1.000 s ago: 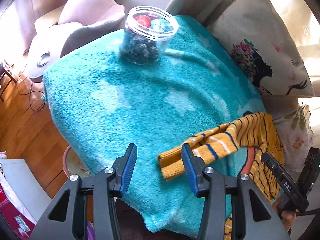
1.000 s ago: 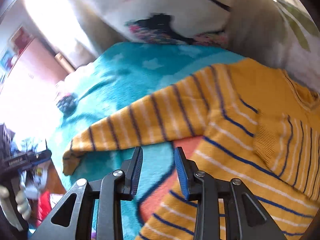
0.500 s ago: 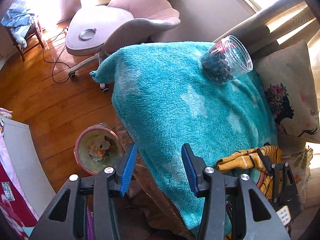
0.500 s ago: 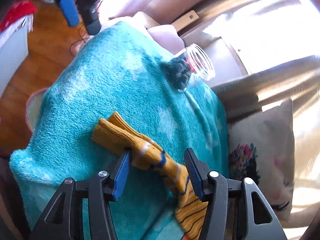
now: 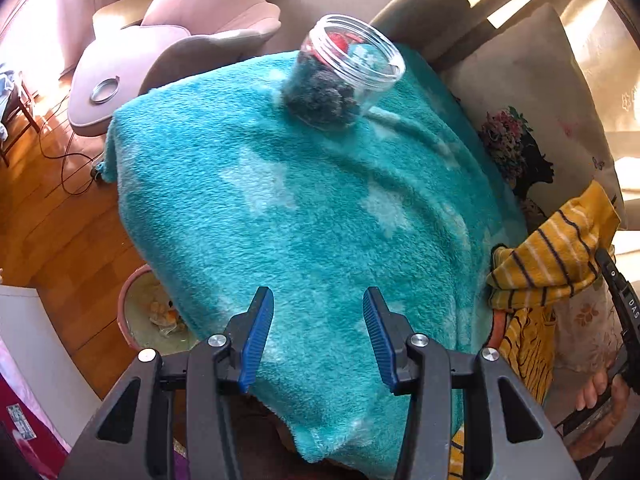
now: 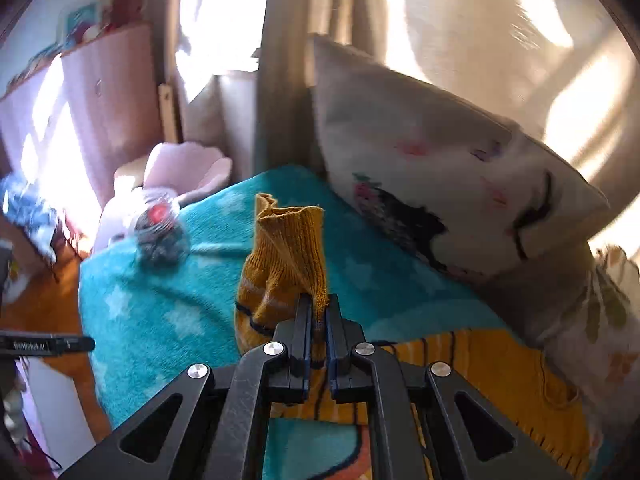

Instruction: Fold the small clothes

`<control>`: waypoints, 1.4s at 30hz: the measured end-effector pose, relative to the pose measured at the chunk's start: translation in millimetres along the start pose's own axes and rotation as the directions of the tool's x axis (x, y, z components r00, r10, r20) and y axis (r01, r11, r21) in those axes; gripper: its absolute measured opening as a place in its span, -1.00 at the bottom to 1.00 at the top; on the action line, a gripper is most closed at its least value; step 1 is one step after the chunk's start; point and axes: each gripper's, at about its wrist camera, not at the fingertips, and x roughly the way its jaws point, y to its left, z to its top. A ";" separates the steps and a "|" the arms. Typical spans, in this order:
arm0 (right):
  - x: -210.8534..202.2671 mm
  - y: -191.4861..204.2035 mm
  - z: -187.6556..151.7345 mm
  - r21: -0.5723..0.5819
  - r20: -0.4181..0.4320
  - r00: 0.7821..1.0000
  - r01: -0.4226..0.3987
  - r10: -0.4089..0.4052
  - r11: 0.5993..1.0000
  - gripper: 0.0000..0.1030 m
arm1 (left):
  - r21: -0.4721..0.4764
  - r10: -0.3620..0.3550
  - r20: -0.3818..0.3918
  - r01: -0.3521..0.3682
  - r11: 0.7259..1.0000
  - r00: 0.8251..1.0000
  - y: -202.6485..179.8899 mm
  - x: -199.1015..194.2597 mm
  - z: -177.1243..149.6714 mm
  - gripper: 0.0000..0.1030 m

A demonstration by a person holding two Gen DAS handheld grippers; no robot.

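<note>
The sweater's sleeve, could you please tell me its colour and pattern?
Mustard yellow sleeve with thin dark navy and white stripes, clearest in the left wrist view.

Harsh window sunlight, blurred (right view), fisheye-warped

I am looking at a mustard-yellow sweater (image 6: 288,264) showing navy and white stripes, a teal blanket (image 5: 304,208) bearing pale stars, and blue pads (image 5: 256,336) on black grippers.
</note>
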 end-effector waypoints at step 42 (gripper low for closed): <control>-8.8 -235.8 -144.4 0.573 -0.091 0.921 -0.263 0.380 0.776 -0.58 | 0.561 -0.090 -0.096 0.128 0.818 0.991 -346.3 135.7 -84.5 -0.48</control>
